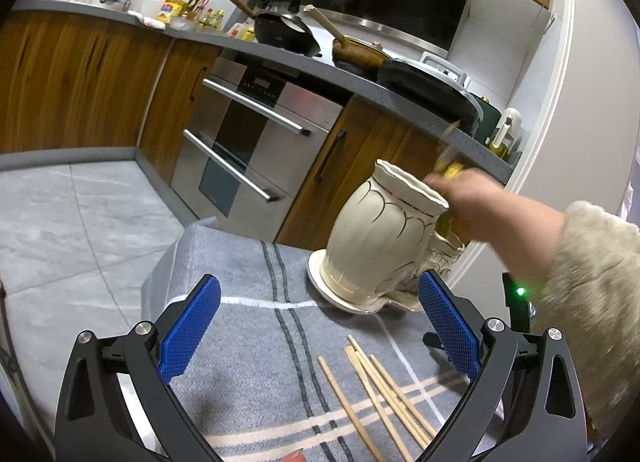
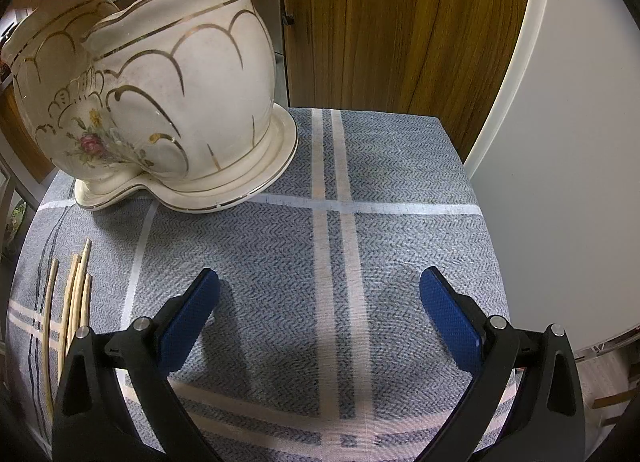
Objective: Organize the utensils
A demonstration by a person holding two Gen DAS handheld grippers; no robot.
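A small table is sitting under my fingers, covered by a grey-blue herringbone cloth [image 2: 400,165] with pale and dark stripes crossing it. A cream ceramic holder [image 2: 168,101] with gold scallops is standing on the cloth at its far side. Several wooden chopsticks [image 1: 376,390] are lying loose on the cloth nearer me.

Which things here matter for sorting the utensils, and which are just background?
For the job:
- chopsticks lying loose on the cloth
- ceramic holder, standing on the cloth
- left gripper and right gripper, both open and empty

Just lying about:
- pans on the stove
- oven
- bottles on the counter
- a bare hand at the holder's rim
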